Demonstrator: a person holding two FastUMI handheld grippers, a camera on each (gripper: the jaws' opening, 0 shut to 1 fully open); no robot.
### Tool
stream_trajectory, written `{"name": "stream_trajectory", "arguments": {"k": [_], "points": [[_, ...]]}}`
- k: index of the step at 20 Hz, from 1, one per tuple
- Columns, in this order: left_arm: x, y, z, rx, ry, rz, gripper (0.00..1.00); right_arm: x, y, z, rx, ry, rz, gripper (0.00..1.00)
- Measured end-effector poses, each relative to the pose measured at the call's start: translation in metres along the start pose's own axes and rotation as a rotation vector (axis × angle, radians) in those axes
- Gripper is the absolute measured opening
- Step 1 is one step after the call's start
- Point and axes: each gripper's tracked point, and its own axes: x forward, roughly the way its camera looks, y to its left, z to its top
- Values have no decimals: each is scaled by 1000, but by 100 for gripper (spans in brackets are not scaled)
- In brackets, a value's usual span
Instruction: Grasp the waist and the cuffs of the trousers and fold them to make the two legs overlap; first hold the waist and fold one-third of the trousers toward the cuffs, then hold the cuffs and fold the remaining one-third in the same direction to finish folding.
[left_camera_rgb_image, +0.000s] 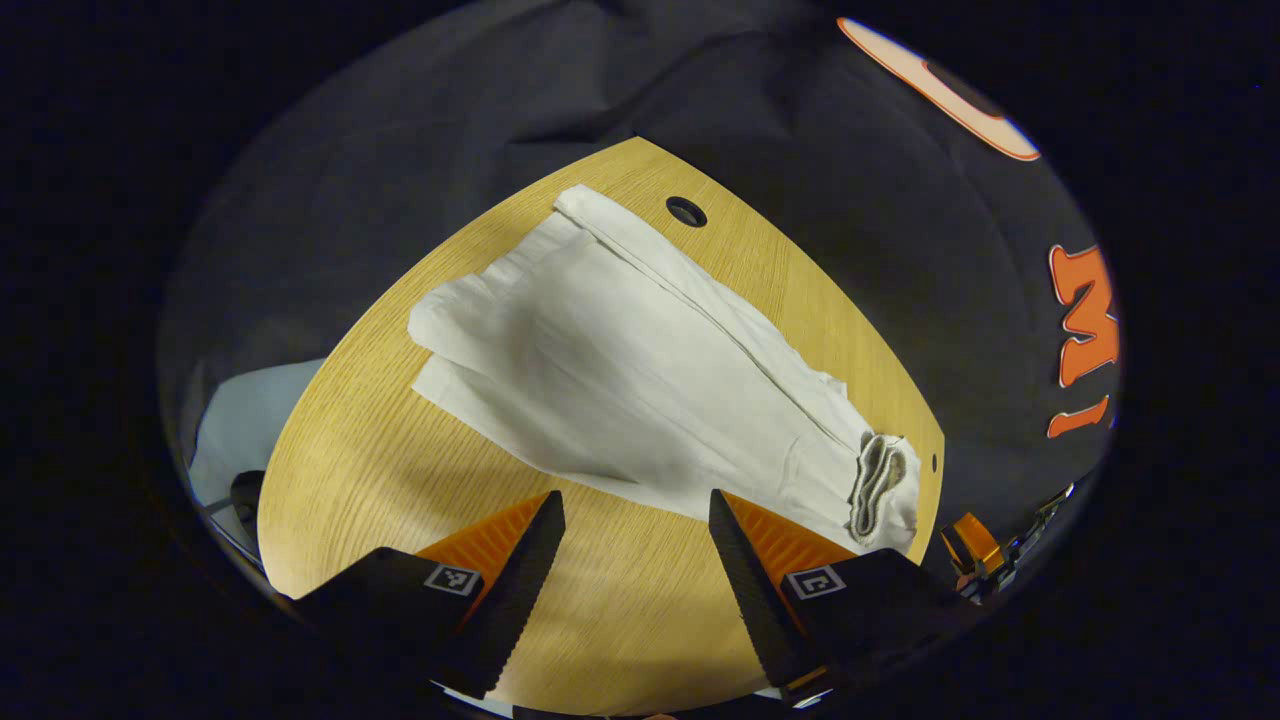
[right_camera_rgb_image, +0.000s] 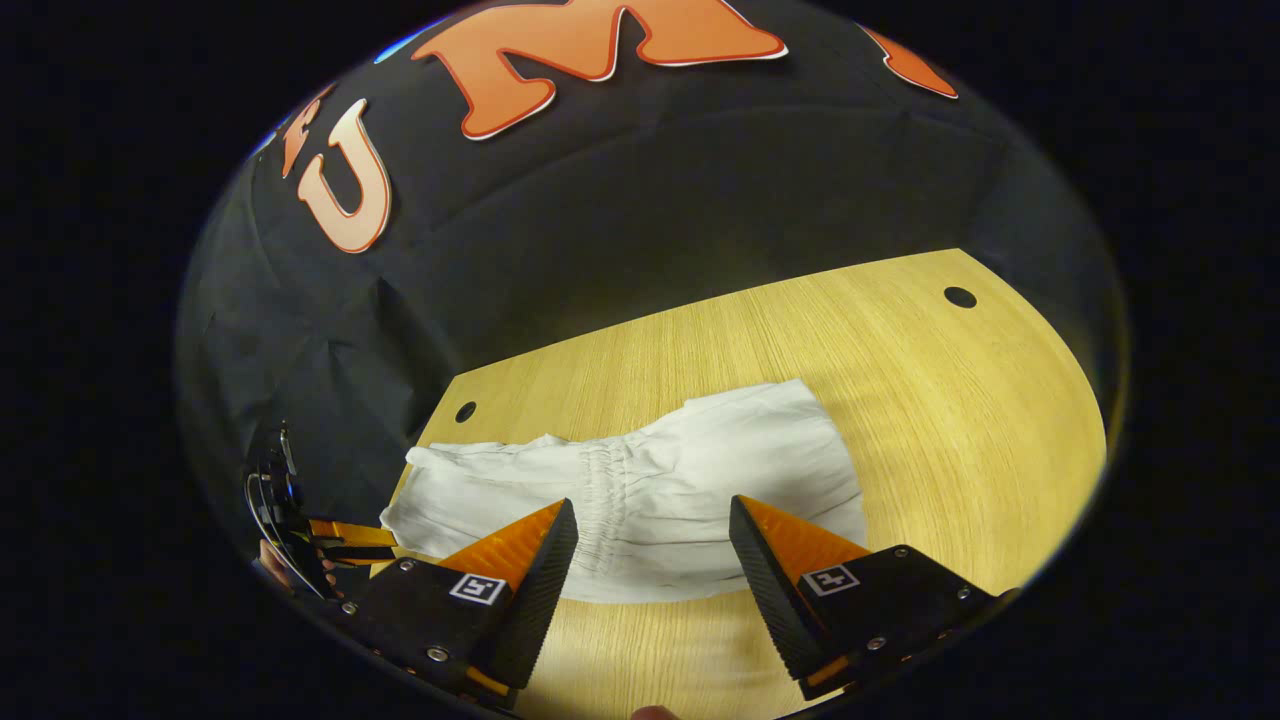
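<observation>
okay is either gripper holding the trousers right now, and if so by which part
Nothing is held. The left gripper and the right gripper are both open above the table, and the white trousers lie flat, untouched.

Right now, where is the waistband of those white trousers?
In the right gripper view the gathered waistband lies on the wooden table, just beyond the open right gripper.

White trousers (left_camera_rgb_image: 640, 380) with a grey-lined waistband lie on a light wood-grain table (left_camera_rgb_image: 360, 480).

Wooden table (left_camera_rgb_image: 350, 470), round holes near its edges
</observation>
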Motion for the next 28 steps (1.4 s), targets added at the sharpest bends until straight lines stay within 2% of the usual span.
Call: {"name": "stream_trajectory", "arguments": {"k": [1,4,5,11,12,17,18,20,21,22,23,24,26,27,28], "points": [[-3,-3,0,-27,-10,-17,91,-2,-7,3,1,-1,-8,92],[-8,-3,0,-80,-46,-27,100,-7,-23,13,4,-25,-38,93],[-10,-3,-1,-97,-54,-32,95,-9,-28,16,3,-28,-48,94],[-20,5,7,-158,-128,-30,95,-28,-49,22,-15,-53,-60,95],[-21,8,10,-176,-141,-38,100,-29,-48,22,-17,-55,-66,95],[-22,51,32,-309,-214,-29,100,-56,-76,24,-25,-74,-114,95],[-21,64,37,-346,-227,-23,95,-60,-81,24,-24,-79,-130,95],[-16,83,44,-415,-237,-39,95,-68,-90,26,-18,-84,-151,95],[-15,91,49,-442,-248,-45,100,-71,-93,25,-15,-84,-164,95],[-12,96,53,-461,-254,-54,100,-74,-95,26,-12,-87,-172,95],[-6,100,57,-479,-259,-55,95,-76,-98,26,-11,-90,-184,95],[-2,104,62,-494,-260,-62,95,-79,-99,26,-9,-93,-193,95],[4,102,73,-528,-271,-94,99,-84,-103,28,-1,-98,-207,95],[10,103,79,-542,-273,-99,92,-86,-105,30,3,-102,-215,95],[13,100,82,-547,-274,-108,91,-88,-106,30,6,-105,-222,95]]}}
